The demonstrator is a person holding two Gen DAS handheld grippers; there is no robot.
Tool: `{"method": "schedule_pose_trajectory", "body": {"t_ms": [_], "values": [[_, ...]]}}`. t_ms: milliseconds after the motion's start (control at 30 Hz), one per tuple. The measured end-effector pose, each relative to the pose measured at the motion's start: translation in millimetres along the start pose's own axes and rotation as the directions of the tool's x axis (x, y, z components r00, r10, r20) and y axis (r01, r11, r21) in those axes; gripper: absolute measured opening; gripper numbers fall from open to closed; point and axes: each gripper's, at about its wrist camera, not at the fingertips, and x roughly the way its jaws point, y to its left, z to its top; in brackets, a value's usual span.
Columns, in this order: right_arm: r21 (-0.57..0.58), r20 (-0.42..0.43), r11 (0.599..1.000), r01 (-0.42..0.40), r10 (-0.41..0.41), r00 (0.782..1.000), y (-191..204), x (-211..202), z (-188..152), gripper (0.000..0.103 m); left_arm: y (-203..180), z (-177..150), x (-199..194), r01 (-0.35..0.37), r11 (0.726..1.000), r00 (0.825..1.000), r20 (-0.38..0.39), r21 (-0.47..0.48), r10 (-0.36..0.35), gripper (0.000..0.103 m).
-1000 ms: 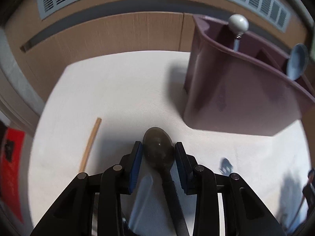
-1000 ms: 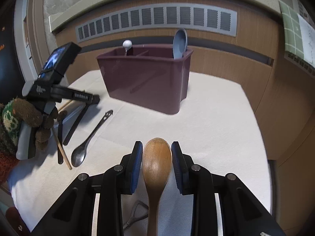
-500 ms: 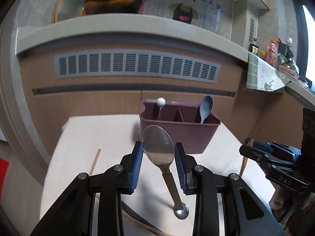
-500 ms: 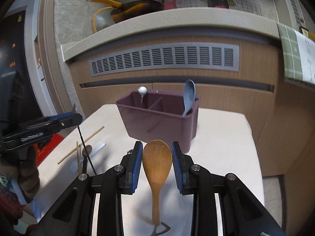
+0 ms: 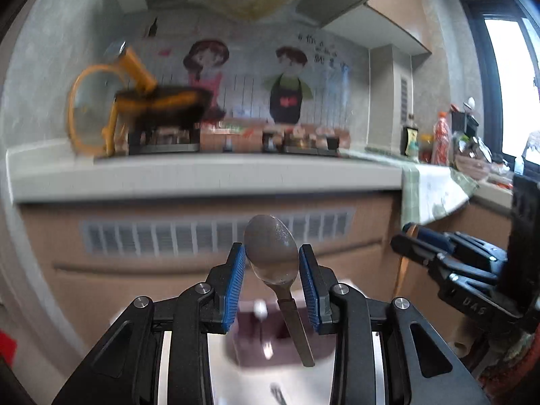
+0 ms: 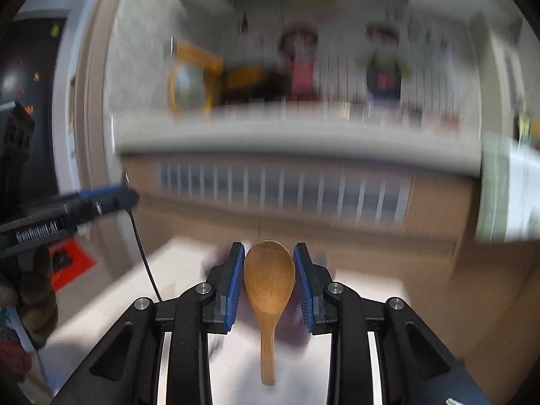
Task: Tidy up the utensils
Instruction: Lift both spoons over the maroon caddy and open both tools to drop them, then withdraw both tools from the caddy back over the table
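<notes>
My left gripper (image 5: pixel 272 263) is shut on a metal spoon (image 5: pixel 272 256), gripping the bowl with the handle hanging down. Below it, blurred, is the maroon utensil caddy (image 5: pixel 249 354) with a white-knobbed utensil (image 5: pixel 260 307) in it. My right gripper (image 6: pixel 269 271) is shut on a wooden spoon (image 6: pixel 269 280), bowl between the pads, handle hanging down over the white table (image 6: pixel 135 297). The caddy shows only as a dark blur behind the wooden spoon (image 6: pixel 290 330). Each gripper is seen from the other's view: right one (image 5: pixel 465 276), left one (image 6: pixel 67 209).
A kitchen counter (image 5: pixel 202 175) with an orange-handled pan (image 5: pixel 158 101) runs behind, above a vented wooden panel (image 5: pixel 168 239). Jars and bottles (image 5: pixel 442 141) stand at the right. A utensil (image 5: pixel 276 391) lies on the table below the left gripper.
Both grippers have risen and tilted upward with their spoons. The caddy and table have dropped to the bottom of both views, and the views are motion-blurred.
</notes>
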Motion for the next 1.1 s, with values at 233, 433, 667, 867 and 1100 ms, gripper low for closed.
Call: {"method": "schedule_pose_trajectory", "body": {"t_ms": [233,433,667,867,1100], "values": [[0.023,0.089,0.998,0.053,-0.055,0.995,-12.8,53.3,36.5,0.027,25.5,-7.1,71.4,-0.006,0.998,0.999,-0.033,-0.057,0.004,0.034],[0.057,-0.027,0.996,0.068,-0.067,0.997,-28.8,113.8,-2.7,0.027,38.0,-47.7,128.8,-0.005,0.996,0.990,-0.144,-0.088,-0.007,0.034],[0.094,-0.194,0.995,0.013,0.006,0.981,-36.0,147.2,-47.9,0.028,40.4,-93.1,170.3,0.131,0.980,0.945,-0.280,-0.151,-0.170,0.034],[0.078,-0.280,0.997,-0.029,0.050,0.959,-31.5,141.6,-61.3,0.028,44.9,-94.9,148.8,0.110,0.973,0.953,-0.257,-0.203,-0.161,0.035],[0.045,-0.354,0.999,0.011,0.006,0.935,-31.1,68.7,-73.6,0.028,36.2,-113.0,69.9,0.020,0.991,0.962,-0.268,-0.134,-0.056,0.036]]}}
